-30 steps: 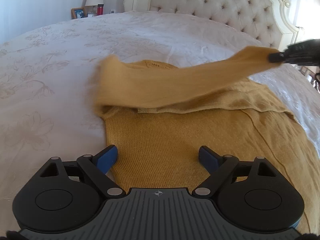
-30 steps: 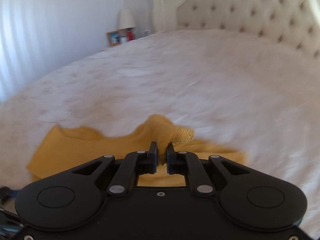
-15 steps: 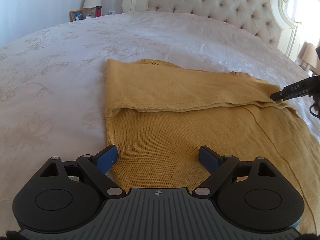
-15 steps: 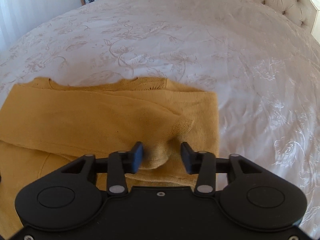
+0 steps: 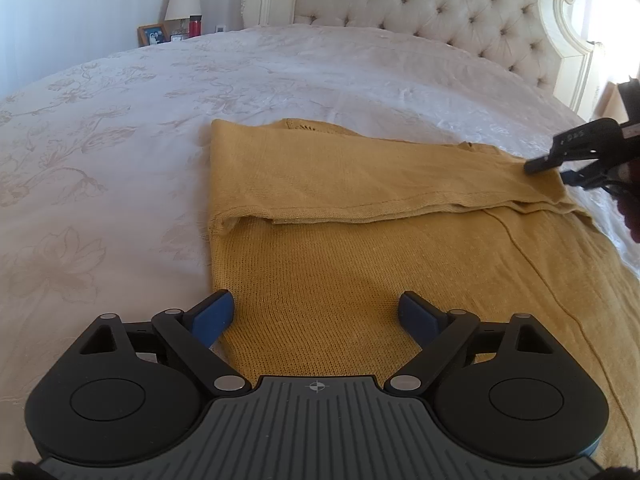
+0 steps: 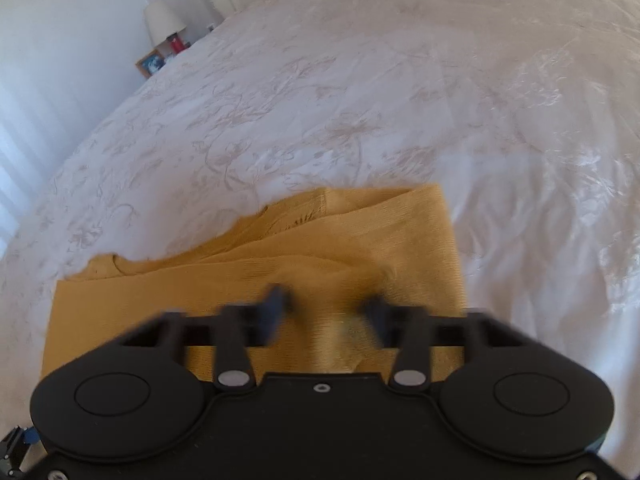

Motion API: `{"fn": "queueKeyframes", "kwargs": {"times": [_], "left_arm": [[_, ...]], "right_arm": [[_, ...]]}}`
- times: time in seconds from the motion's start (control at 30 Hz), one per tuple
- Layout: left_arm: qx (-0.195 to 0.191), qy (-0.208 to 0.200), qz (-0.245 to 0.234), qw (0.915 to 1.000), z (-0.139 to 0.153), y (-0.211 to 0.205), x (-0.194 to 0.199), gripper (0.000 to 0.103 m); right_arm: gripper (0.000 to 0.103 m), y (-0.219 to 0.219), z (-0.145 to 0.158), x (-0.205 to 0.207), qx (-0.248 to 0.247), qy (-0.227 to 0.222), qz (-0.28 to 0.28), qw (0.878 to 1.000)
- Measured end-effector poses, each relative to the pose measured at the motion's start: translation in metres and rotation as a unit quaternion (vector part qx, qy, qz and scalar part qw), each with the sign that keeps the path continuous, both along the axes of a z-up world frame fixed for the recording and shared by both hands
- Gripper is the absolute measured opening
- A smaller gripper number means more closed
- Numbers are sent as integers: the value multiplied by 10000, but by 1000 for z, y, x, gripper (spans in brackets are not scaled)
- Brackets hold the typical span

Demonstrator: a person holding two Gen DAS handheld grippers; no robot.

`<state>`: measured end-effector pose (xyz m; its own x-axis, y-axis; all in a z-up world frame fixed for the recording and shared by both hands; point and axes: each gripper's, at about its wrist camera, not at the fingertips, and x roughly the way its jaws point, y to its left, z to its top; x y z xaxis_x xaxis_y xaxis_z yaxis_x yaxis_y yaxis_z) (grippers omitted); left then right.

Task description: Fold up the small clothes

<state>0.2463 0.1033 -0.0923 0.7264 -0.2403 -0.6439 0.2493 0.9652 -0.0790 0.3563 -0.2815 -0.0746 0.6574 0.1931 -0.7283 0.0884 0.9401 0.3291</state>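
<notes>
Bed point(image 5: 120, 152): mustard sweater point(image 5: 360, 280) lies flat, sleeve folded across. Left hand-held gripper point(image 5: 316, 314) wide open, empty. Right hand-held gripper point(image 6: 326, 304) closing, sleeve fabric between jaws, unpinched. Its lettering is unreadable.

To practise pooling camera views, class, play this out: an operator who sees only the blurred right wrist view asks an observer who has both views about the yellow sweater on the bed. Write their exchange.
Operator: I can't see the other gripper from here. Where is it?
Observer: The left gripper is over the lower body of the sweater, near its left edge, with its jaws wide open and gripping nothing.
Operator: My own gripper hides the cloth below the sleeve. How does it lie?
Observer: The sleeve lies folded across the chest. Below its hem, the sweater's body is spread flat on the bed and not yet folded up.
</notes>
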Motion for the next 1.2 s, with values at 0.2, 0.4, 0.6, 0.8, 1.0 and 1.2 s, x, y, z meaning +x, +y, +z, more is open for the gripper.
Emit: {"fn": "queueKeyframes", "kwargs": {"times": [0.2, 0.4, 0.6, 0.8, 1.0, 1.2], "left_arm": [[-1, -4, 1, 10000, 0, 0, 0, 90], [5, -22, -12, 10000, 0, 0, -1, 91], [47, -34, -29, 10000, 0, -2, 1, 94], [128, -132, -49, 9998, -4, -5, -2, 96], [190, -179, -105, 9996, -6, -9, -3, 102], [222, -204, -111, 9995, -7, -10, -4, 103]], "right_arm": [[15, 42, 31, -26, -1507, -1107, 684, 9800], [37, 34, 12, -10, -2635, -562, -15, 9630], [38, 29, 11, -26, -2344, -573, 57, 9704], [59, 29, -18, -33, -2284, -198, 190, 9732], [78, 30, 0, -73, -1793, -639, 80, 9817], [84, 53, -9, -141, -1404, -736, 404, 9865]]}}
